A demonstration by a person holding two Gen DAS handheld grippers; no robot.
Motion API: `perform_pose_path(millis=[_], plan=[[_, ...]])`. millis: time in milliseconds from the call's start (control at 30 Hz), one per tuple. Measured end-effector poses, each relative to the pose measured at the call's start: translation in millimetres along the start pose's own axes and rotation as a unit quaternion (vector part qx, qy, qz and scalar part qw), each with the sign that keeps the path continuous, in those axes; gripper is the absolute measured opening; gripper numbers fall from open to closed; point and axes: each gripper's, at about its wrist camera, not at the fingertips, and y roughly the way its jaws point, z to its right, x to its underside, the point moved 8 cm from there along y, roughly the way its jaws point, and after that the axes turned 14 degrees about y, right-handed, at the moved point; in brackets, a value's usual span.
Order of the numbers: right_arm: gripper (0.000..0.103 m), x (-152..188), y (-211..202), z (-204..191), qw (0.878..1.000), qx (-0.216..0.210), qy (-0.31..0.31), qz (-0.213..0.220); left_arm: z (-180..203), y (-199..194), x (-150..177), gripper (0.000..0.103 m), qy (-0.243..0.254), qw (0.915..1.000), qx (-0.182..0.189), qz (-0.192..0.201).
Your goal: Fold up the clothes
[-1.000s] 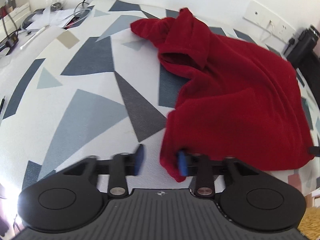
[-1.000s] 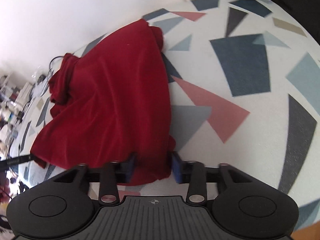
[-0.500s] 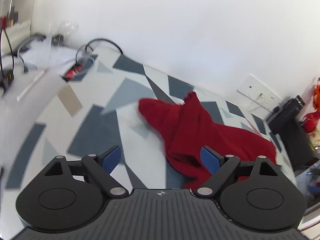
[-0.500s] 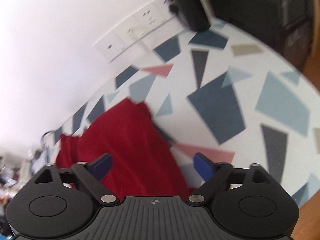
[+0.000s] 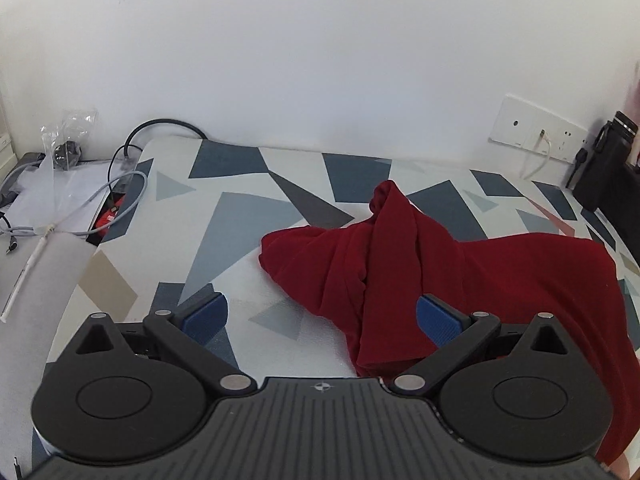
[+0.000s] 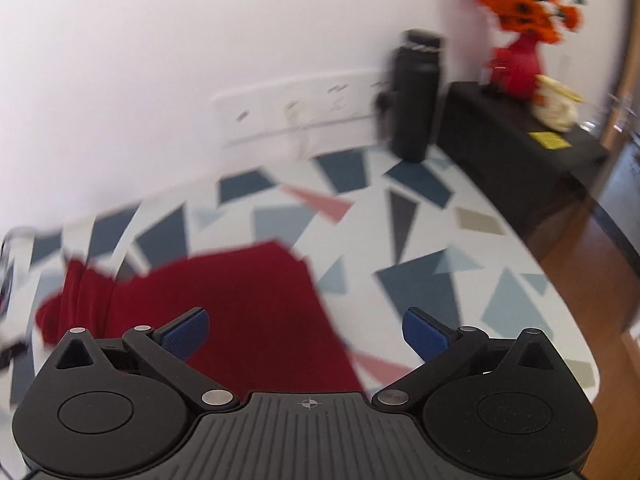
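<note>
Regrasp pending, both grippers empty

Left gripper [image 5: 322,314] and right gripper [image 6: 306,334] are hovering with jaws spread wide, gripping nothing. Red garment [image 5: 472,276] is lying on the patterned table [image 5: 224,216], well short of the wall socket [image 5: 536,134], bunched with 1 twisted ridge. Next move likely needs picking 2 corners to flatten it.

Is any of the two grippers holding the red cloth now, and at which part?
No, nothing is held. The left gripper and the right gripper are both open above the red cloth, which lies on the table.
</note>
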Motion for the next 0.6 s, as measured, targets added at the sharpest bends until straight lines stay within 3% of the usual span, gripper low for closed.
perform_pose_path(millis=[67, 133, 233, 333, 433, 567, 600], plan=[[0.102, 7.5, 12.2, -6.9, 0.999, 0.019, -0.036, 0.006, 5.8, 0.6, 5.2, 0.103, 0.006, 1.0, -0.001, 0.004], [0.102, 9.9, 24.1, -12.7, 0.998, 0.031, -0.062, 0.005, 11.9, 7.5, 9.8, 0.103, 0.002, 0.9997, 0.021, -0.012], [0.102, -2.5, 42.4, -16.2, 0.999, -0.006, -0.033, -0.013, 18.2, 13.4, 8.1, 0.103, -0.019, 0.9982, 0.056, -0.004], [0.102, -17.9, 68.2, -18.5, 0.998, -0.049, 0.007, -0.031, 25.1, 24.5, -3.7, 0.103, -0.012, 0.9988, 0.048, -0.001], [0.102, -27.9, 108.4, -18.9, 0.997, -0.064, 0.015, -0.049, 39.1, 46.1, -19.3, 0.103, 0.015, 0.9993, 0.033, -0.012], [0.09, -32.3, 158.6, -18.3, 0.996, -0.066, 0.012, -0.061, 60.6, 84.3, -31.3, 0.102, 0.065, 0.9968, 0.007, -0.047], [0.079, -31.7, 168.6, -17.0, 0.995, -0.068, 0.015, -0.067, 63.5, 92.1, -31.6, 0.1, 0.073, 0.9957, -0.004, -0.058]])
